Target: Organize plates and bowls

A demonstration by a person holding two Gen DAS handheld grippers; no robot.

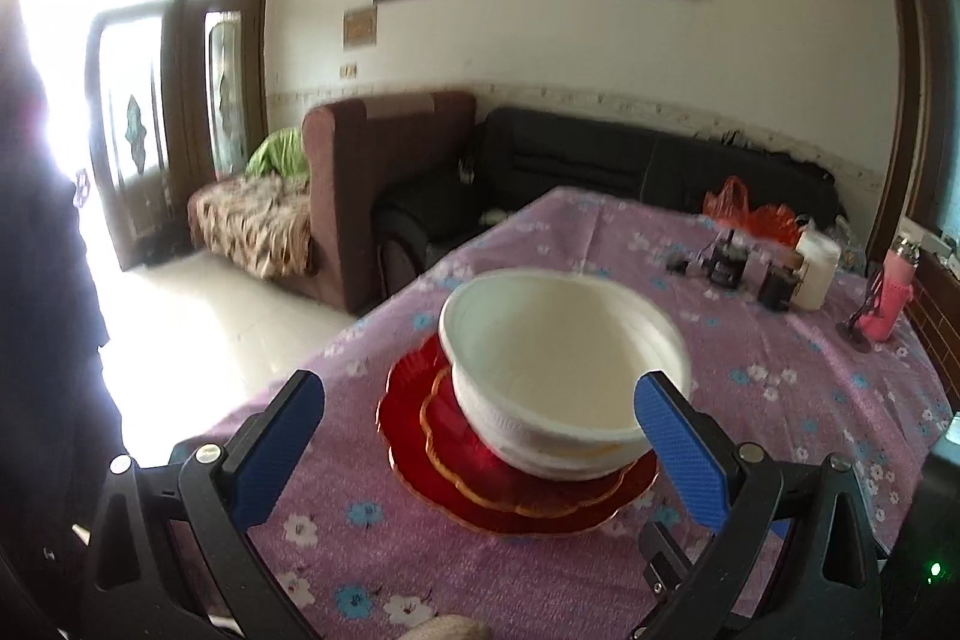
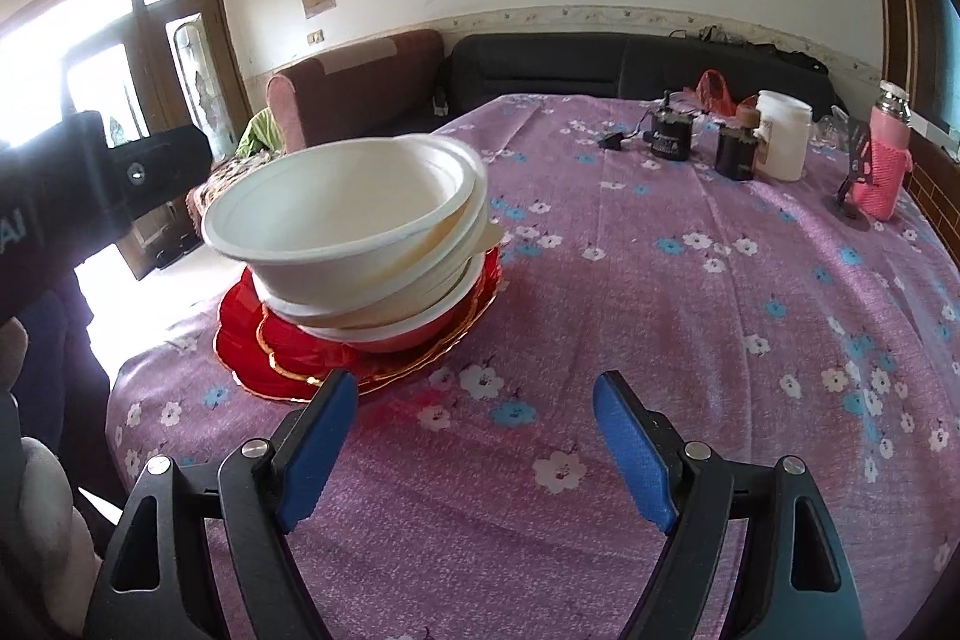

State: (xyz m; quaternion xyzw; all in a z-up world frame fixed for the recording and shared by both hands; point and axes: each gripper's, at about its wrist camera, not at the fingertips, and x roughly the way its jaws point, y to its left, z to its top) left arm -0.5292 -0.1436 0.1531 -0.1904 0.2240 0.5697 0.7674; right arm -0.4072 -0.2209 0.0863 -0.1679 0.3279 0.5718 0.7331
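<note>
A stack of white bowls [image 2: 354,244] sits on two red scalloped plates [image 2: 282,340] with gold edging, the smaller plate nested on the larger, near the left edge of a worktop [image 2: 600,292] covered with a purple flowered cloth. The bowls are nested unevenly, so the top one tilts and its rim overhangs the ones beneath. In the left wrist view the same bowls [image 1: 558,370] lean toward the camera over the red plates [image 1: 456,466]. The left hand-held gripper [image 1: 480,430] is spread wide, its blue-padded fingers [image 1: 279,445] standing on either side of the stack; the right-hand pad overlaps the bowl's rim in the picture, though whether it touches cannot be told. The right hand-held gripper [image 2: 474,442] is also wide apart and holds nothing, hovering over bare cloth just right of the plates. At the far right corner of the worktop stand a white container [image 2: 780,136], two dark cylindrical items [image 2: 735,151], a red plastic bag [image 2: 714,91] and a pink bottle [image 2: 885,154]. Beyond the worktop are a brown armchair [image 2: 360,82] and a black sofa [image 2: 600,64] against the wall.
</note>
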